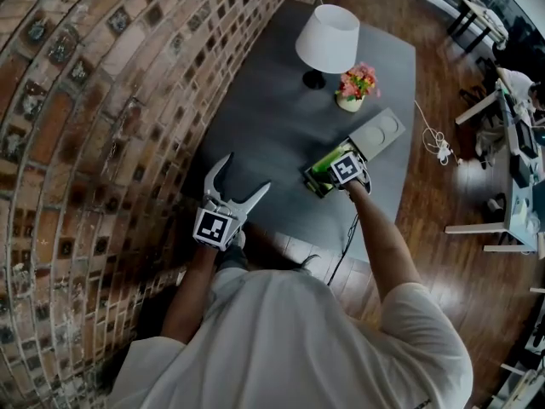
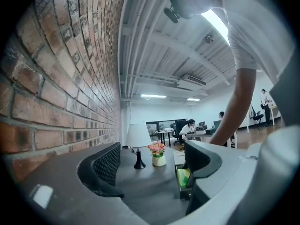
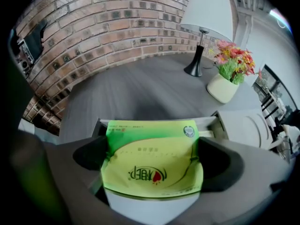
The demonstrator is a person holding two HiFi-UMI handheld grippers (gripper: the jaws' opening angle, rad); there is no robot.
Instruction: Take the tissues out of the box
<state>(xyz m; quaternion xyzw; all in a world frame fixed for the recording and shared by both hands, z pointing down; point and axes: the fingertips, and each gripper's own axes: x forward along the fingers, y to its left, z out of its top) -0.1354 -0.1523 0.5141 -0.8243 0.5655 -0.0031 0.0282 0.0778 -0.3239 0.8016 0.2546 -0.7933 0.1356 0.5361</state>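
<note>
A green tissue pack (image 3: 152, 161) stands partly out of an open grey box (image 3: 102, 124) on the dark table (image 1: 272, 126). My right gripper (image 3: 152, 156) is shut on the pack, its dark pads (image 3: 91, 153) pressing in both sides so the wrapper creases. From above, the right gripper (image 1: 341, 167) covers most of the box (image 1: 317, 179), and the box lid (image 1: 379, 133) lies just beyond it. My left gripper (image 1: 244, 175) hovers over the table's near left part, jaws spread wide and holding nothing. In the left gripper view its jaws (image 2: 152, 165) frame the distant box (image 2: 182, 185).
A white-shaded lamp (image 1: 328, 39) and a pot of pink flowers (image 1: 356, 86) stand at the table's far end. A brick wall (image 1: 77, 143) runs close along the left. A white cable (image 1: 436, 141) lies on the wooden floor to the right, with office desks (image 1: 511, 160) beyond.
</note>
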